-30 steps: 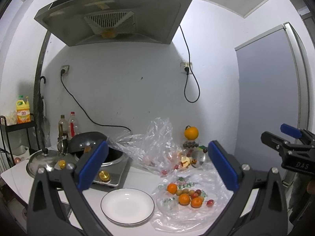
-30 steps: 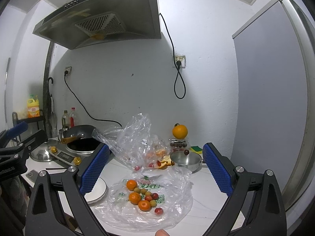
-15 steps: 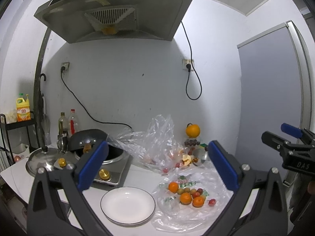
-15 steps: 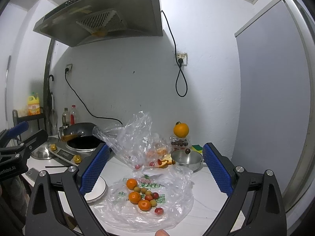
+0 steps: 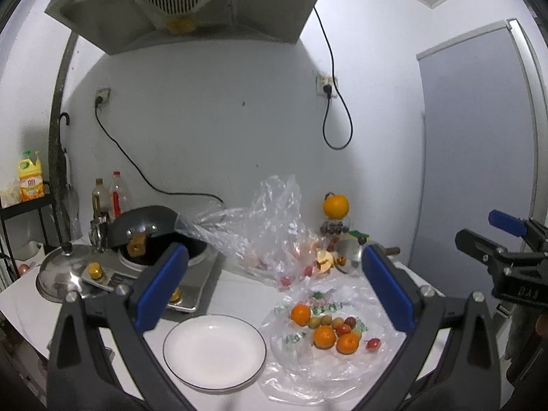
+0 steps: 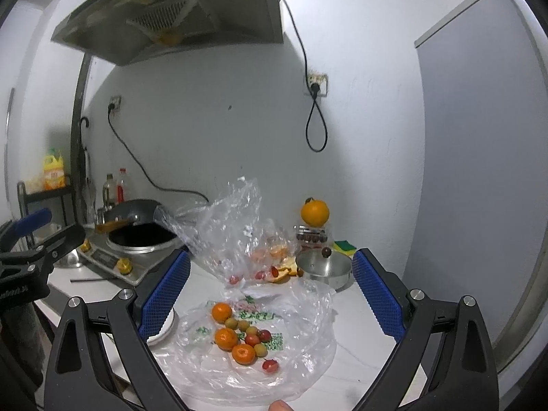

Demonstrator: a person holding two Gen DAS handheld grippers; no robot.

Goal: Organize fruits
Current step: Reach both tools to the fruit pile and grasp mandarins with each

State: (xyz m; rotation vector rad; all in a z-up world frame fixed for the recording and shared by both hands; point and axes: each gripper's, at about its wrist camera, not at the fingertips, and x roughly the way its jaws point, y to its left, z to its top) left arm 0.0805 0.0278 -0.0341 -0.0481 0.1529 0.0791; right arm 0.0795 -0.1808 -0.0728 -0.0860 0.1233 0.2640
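Small oranges (image 5: 324,336) (image 6: 226,338), little red fruits and greenish-brown fruits lie in a pile on a flat clear plastic bag (image 5: 308,370) (image 6: 301,359) on the white counter. An empty white plate (image 5: 214,350) sits left of the pile; its edge shows in the right wrist view (image 6: 163,329). My left gripper (image 5: 272,289) is open and empty, held above the plate and fruit. My right gripper (image 6: 270,293) is open and empty above the pile.
A crumpled clear bag (image 5: 270,226) with more fruit stands behind. A large orange (image 6: 315,213) sits on a box by the wall, near a small steel pot (image 6: 323,269). A stove with a black wok (image 5: 150,236) and a steel lid (image 5: 58,275) are left.
Both grippers have tipped down and moved a little closer to the counter; the plate and fruit pile look larger and lower in view. Nothing was picked up.
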